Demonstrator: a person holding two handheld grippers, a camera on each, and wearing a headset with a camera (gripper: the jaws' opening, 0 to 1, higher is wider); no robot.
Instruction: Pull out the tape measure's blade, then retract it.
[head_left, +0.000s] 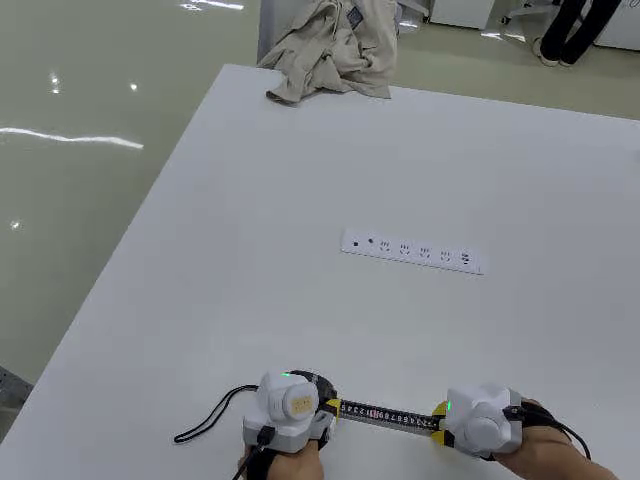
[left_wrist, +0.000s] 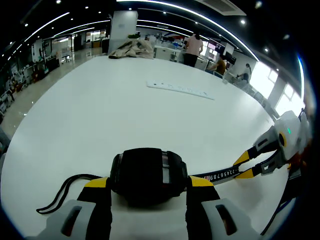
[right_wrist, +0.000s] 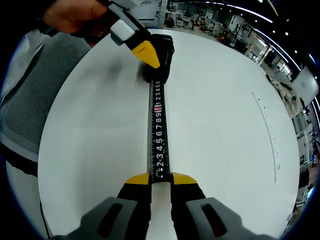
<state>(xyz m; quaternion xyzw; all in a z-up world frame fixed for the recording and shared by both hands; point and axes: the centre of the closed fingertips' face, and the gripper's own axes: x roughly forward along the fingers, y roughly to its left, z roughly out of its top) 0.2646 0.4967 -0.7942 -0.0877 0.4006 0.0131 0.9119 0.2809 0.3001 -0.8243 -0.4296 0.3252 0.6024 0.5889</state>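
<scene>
Bottom edge of head view: both grippers sit low over the white tabletop (head_left: 300, 200).

Left gripper (left_wrist: 149, 184): its yellow-tipped jaws are clamped on either side of the black, rounded plastic tape measure case (left_wrist: 145, 167), at lower centre of the left gripper view. The case rests on the table. A thin black cord wrist strap (left_wrist: 62, 192) trails from the case toward the lower left and lies slack on the surface.

The black steel blade (right_wrist: 158, 125) with white numerals is drawn out of the case. It runs straight up the middle of the right gripper view. Cannot tell whether it touches the table or hangs just above it.

Right gripper (right_wrist: 160, 178): jaws pinched together on the blade's free end, at bottom centre. The end hook is hidden between them.

Middle of head view: a long white multi-socket power strip (head_left: 411, 251) lies flat, well apart from the grippers.

Top centre, at the far table edge: a crumpled beige cloth garment (head_left: 335, 45).
</scene>
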